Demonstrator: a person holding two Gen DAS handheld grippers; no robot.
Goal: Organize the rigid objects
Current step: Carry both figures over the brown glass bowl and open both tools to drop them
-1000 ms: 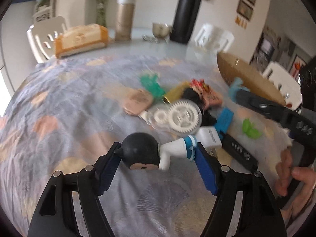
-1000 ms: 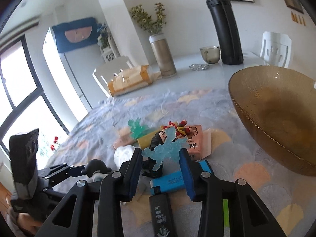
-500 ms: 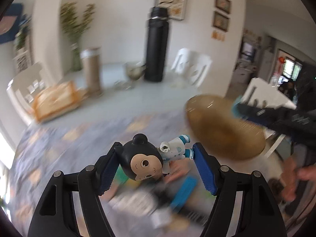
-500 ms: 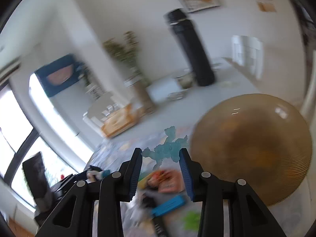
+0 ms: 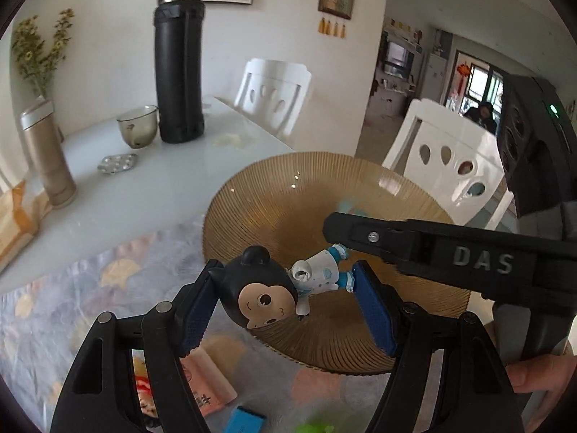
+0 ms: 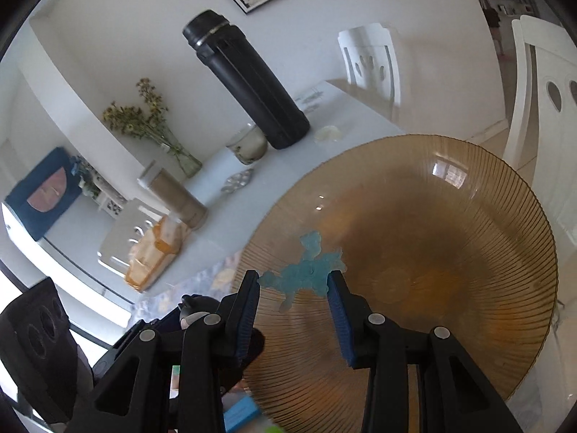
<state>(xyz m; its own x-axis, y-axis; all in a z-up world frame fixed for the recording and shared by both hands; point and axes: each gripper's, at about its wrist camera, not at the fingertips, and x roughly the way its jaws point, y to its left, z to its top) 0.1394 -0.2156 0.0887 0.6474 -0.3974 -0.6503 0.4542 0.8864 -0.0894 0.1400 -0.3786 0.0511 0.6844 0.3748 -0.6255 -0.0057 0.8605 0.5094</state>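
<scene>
Both grippers are loaded and both hang over the bowl, the big amber ribbed glass dish that anchors everything here. The left gripper is clamped on the figure, a toy with a large black round head and a small white-and-blue body, held lying sideways: one pad on the back of the head, the other at the feet. It sits above the bowl's near rim, not yet over the middle. The right gripper pinches the blue piece, a thin, translucent, branching cut-out shape, caught by its outer tips between narrow-set jaws, over the bowl's left half and clear of the glass.

How will these handle? The figure looks like hard moulded plastic, light, top-heavy toward that glossy head, so the rounded skull could slip out of a pad. A hold across the narrower body would likely be surer than this end-to-end span. The blue piece looks very light and flat. Its thin arms may flex or snap if squeezed hard, and held by the tips it could twist free.

The bowl itself is glass, so my read is that a low release matters more than speed, especially for the heavier figure. The two tools are close together over the near rim, and the right one crosses just beyond the figure in the left view, so a clash is possible. More small items lie on the cloth below the bowl's near edge.
</scene>
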